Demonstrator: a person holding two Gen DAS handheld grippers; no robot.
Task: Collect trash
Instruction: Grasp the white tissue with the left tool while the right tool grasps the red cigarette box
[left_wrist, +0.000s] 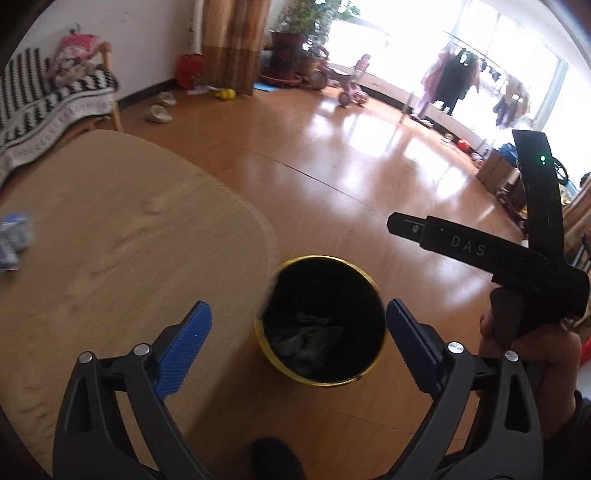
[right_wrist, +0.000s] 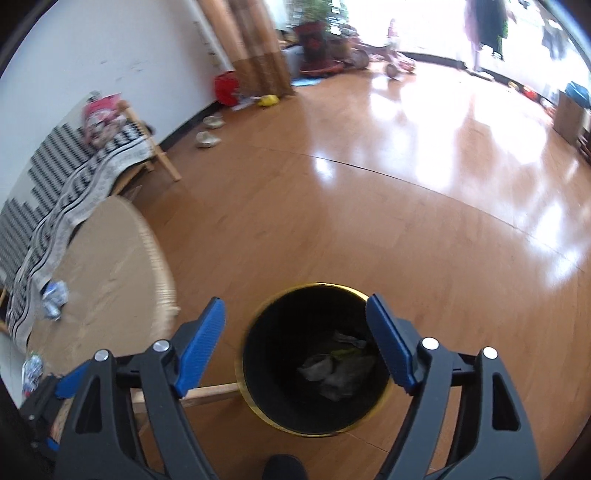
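Wooden floor (right_wrist: 332, 229) glossy; table (left_wrist: 110, 240) beside bin (left_wrist: 321, 321); both tools released, empty

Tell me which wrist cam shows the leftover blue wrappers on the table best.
Right wrist. The blue wrappers sit whole on the table, with another piece nearer the lower left edge. The left wrist view catches only a blurred clump cut off at its left border.

Left gripper (left_wrist: 298, 325) jaws wide, right gripper (right_wrist: 295, 317) likewise
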